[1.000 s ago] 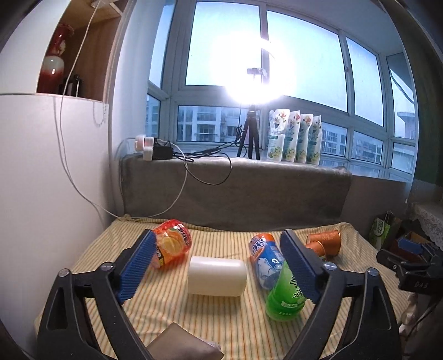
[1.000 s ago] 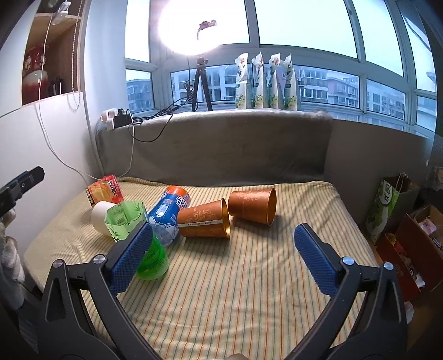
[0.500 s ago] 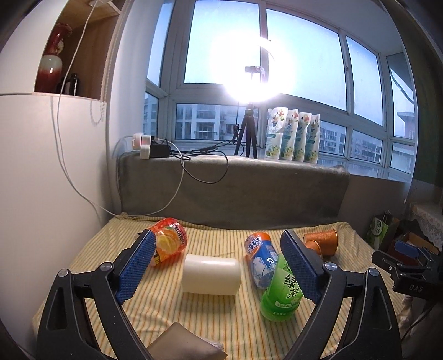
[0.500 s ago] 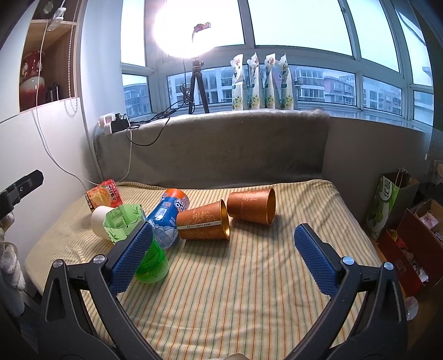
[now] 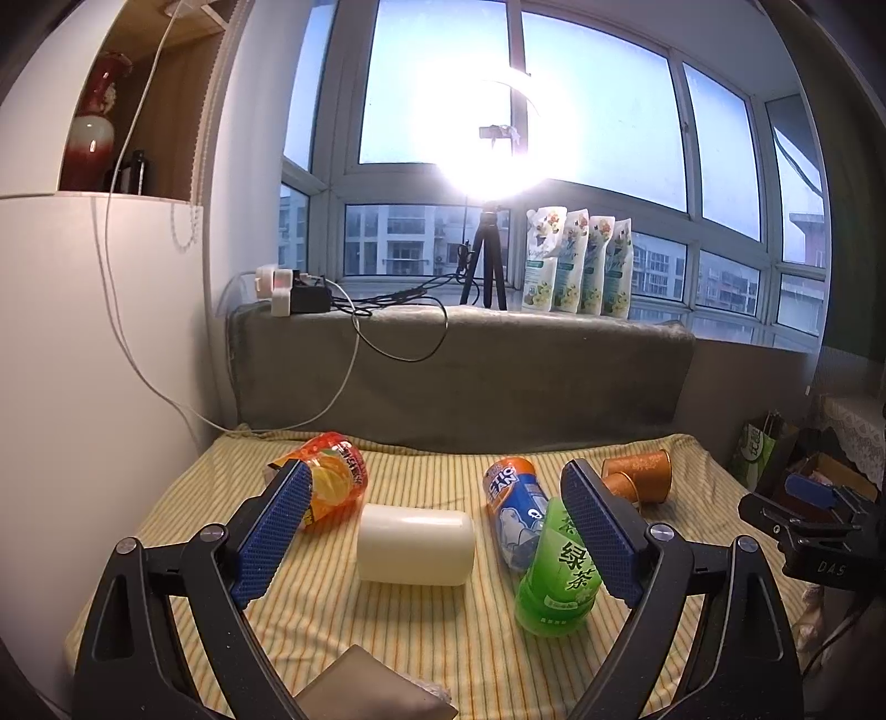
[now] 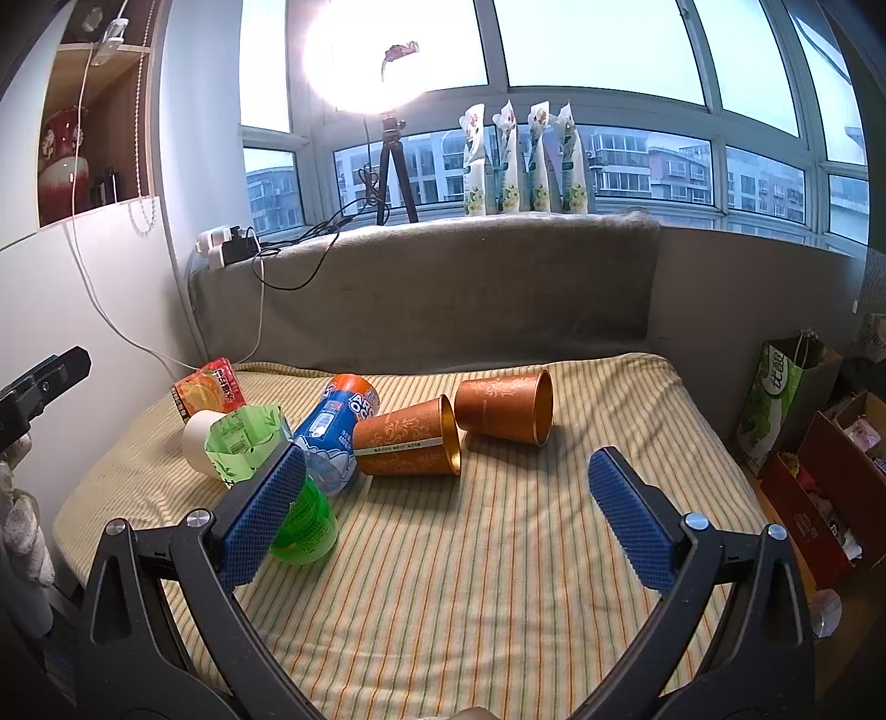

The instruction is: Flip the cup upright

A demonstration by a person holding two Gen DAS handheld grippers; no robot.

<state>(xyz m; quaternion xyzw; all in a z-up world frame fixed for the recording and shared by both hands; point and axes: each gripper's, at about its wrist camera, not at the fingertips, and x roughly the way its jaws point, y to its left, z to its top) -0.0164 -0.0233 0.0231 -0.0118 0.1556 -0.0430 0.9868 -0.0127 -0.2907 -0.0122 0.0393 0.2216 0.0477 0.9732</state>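
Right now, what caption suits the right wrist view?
Open right gripper faces two copper cups lying sideways on striped cloth.

Two copper cups (image 6: pixel 504 407), three bottles (image 6: pixel 338 426), one white cylinder (image 5: pixel 415 544), four pouches (image 6: pixel 523 160).

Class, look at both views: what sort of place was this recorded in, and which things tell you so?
Probably a room in a city flat: a striped bed cover below a wide bay window, apartment blocks outside, and a vase in a wall niche.
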